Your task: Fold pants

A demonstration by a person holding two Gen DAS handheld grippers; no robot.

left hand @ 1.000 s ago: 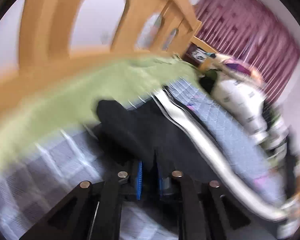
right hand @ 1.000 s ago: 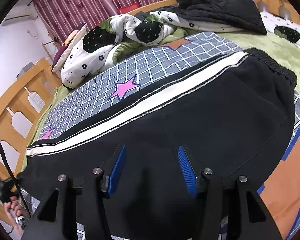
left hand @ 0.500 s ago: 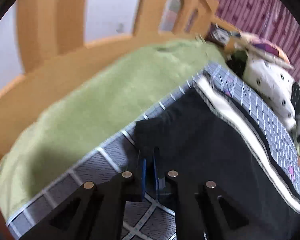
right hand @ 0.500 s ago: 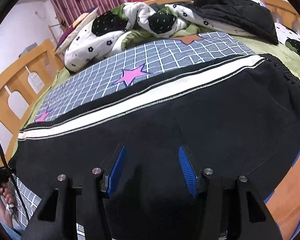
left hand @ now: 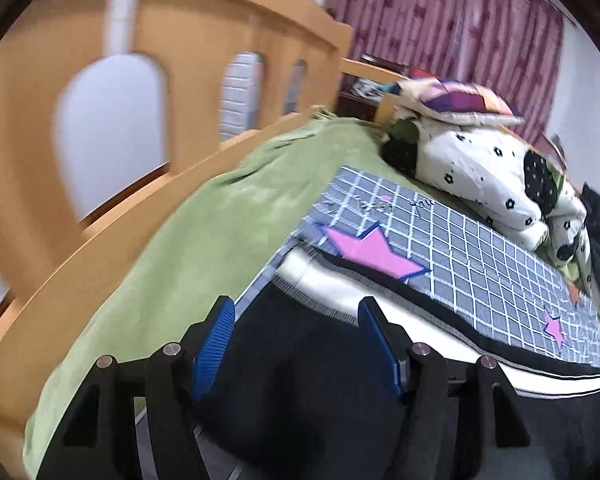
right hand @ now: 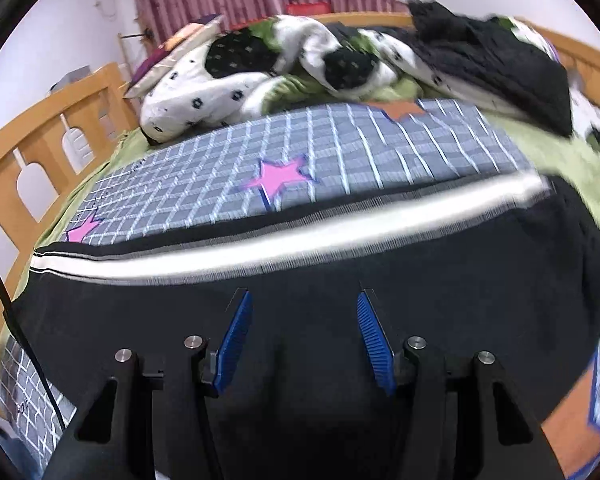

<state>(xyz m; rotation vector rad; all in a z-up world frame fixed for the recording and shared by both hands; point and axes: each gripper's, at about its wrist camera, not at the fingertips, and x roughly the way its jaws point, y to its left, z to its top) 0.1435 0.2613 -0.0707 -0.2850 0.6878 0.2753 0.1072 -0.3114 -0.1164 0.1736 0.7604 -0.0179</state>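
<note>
Wooden bed frame [left hand: 204, 56], arched cut-outs along its rail, runs beside the mattress. Green blanket [left hand: 188, 248] covers the bed up to that rail. Grey checked mat [right hand: 300, 168] with pink stars lies on the blanket. Black pants [right hand: 420, 280] with a white side stripe lie flat across the near part of the mat, the stripe along their far edge, the waistband end to the right in the right wrist view. White floral quilt [right hand: 204, 92], bunched, sits at the far end of the bed, a patterned pillow [left hand: 456, 104] on top of it, dark clothing [right hand: 500, 64] heaped alongside. Left gripper [left hand: 296, 320]: jaws spread wide, over the leg end of the pants, gripping nothing. Right gripper [right hand: 304, 316]: jaws spread wide, over the pants' middle, gripping nothing.
</note>
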